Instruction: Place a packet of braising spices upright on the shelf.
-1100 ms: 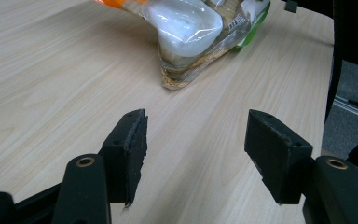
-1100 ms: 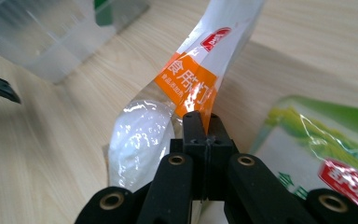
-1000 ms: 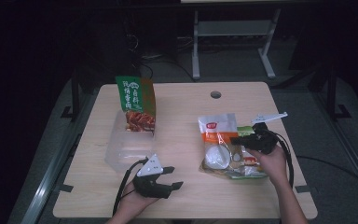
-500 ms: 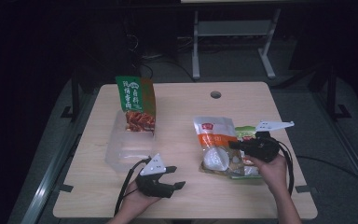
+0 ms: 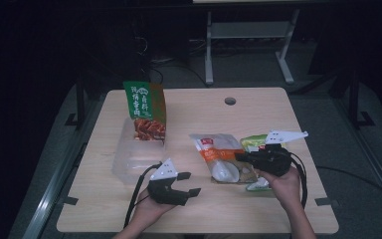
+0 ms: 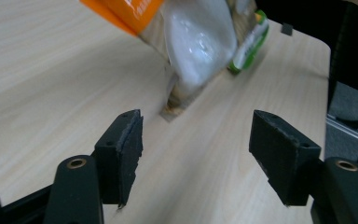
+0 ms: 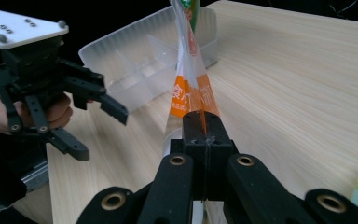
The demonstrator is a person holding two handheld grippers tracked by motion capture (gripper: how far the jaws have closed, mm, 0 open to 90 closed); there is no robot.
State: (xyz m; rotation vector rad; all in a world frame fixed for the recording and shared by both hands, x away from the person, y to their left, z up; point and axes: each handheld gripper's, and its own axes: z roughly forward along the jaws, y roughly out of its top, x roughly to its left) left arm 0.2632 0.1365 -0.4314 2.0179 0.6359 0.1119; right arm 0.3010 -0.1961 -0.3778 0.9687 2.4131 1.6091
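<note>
Two grippers, right gripper (image 7: 204, 122) jaws pinching orange-and-white pouch (image 7: 189, 95) edge, left gripper (image 6: 196, 156) jaws spread, empty

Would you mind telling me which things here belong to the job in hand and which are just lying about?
In the job:
- orange bag, pinched in the shut right gripper
- left gripper, jaws just opening, nothing between them
- clear tray

Lying about:
- green bag on the table
- red-green bag, standing in the tray
</note>
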